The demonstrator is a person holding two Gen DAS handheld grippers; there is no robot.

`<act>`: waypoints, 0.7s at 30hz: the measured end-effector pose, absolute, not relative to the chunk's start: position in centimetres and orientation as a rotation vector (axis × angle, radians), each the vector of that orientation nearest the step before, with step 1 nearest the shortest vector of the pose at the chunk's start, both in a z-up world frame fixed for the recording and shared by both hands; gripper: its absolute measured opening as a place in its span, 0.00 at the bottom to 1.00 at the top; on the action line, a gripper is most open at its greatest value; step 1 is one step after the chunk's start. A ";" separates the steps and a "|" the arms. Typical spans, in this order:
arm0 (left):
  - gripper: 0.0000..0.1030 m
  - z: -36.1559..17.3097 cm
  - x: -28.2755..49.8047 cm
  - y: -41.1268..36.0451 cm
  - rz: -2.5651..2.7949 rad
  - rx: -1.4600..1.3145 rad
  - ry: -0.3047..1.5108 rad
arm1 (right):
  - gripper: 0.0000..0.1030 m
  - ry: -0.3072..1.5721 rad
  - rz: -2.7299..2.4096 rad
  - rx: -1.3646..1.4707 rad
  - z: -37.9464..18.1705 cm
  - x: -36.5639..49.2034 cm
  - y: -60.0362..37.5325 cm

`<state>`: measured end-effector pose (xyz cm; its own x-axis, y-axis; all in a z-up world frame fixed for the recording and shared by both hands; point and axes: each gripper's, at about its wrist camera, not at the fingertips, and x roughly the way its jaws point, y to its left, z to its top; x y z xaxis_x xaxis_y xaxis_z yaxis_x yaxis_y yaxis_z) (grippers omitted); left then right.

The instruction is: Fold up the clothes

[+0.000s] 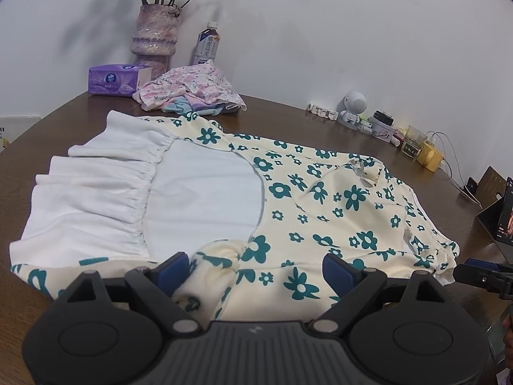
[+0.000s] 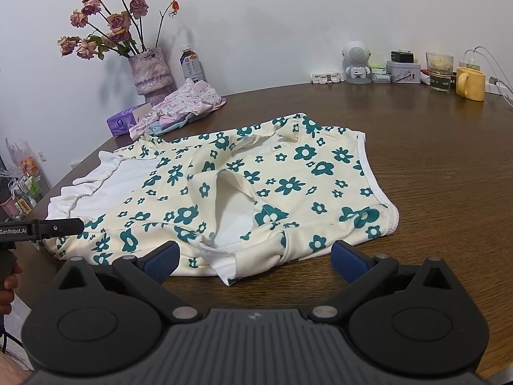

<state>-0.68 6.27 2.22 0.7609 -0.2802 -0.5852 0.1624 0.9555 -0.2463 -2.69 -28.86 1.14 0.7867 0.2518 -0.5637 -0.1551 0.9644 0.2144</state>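
A cream dress with teal flowers [image 1: 307, 192] [image 2: 288, 186] lies spread on the brown table [image 2: 442, 160], its white ruffled skirt [image 1: 105, 189] [image 2: 80, 192] toward the left. My left gripper [image 1: 256, 268] stands open at the near edge of the dress, a bunched fold of the fabric between its blue pads [image 1: 336, 272] without being pressed. My right gripper [image 2: 253, 261] is open too, just in front of the near hem by the white collar flap. In the right wrist view the left gripper's side shows at the left edge; in the left wrist view the right one shows at the right edge.
A crumpled pile of pink floral clothes [image 1: 189, 89] [image 2: 182, 102] lies at the back by a purple tissue pack [image 1: 118, 78], a vase of dried roses [image 2: 150, 70] and a bottle [image 1: 206, 45]. Along the wall stand a white robot figure [image 2: 356, 61], tins, a glass and a yellow mug [image 2: 471, 83].
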 end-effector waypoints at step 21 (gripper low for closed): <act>0.87 1.7 -0.5 6.3 -0.239 -0.193 0.672 | 0.99 0.639 0.225 0.160 1.1 -2.5 -28.7</act>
